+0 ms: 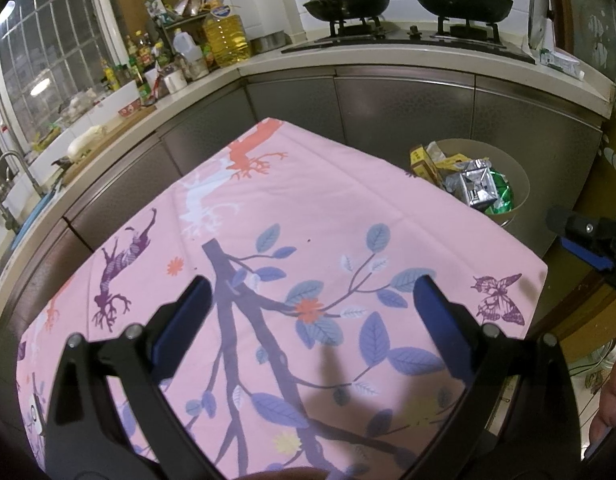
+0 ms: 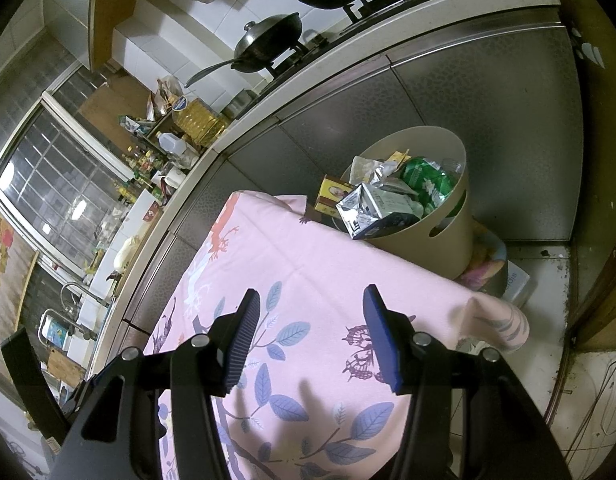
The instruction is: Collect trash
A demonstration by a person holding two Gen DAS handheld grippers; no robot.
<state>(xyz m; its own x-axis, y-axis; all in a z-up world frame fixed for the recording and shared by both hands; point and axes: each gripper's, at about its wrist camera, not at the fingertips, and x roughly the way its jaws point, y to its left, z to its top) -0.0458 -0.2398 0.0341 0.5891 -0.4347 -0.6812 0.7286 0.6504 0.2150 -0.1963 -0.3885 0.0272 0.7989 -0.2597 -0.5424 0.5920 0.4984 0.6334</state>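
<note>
Pink tablecloth (image 1: 308, 208) bare under both grippers' empty, parted jaws, full beige trash bin (image 2: 436, 248) beyond table edge

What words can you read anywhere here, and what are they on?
None can be read for sure.
Oil bottle label: too blurred.
Silver carton in the bin: print too small.
Yellow box: print too small.
Pale item on the floor: letters cut off.
</note>
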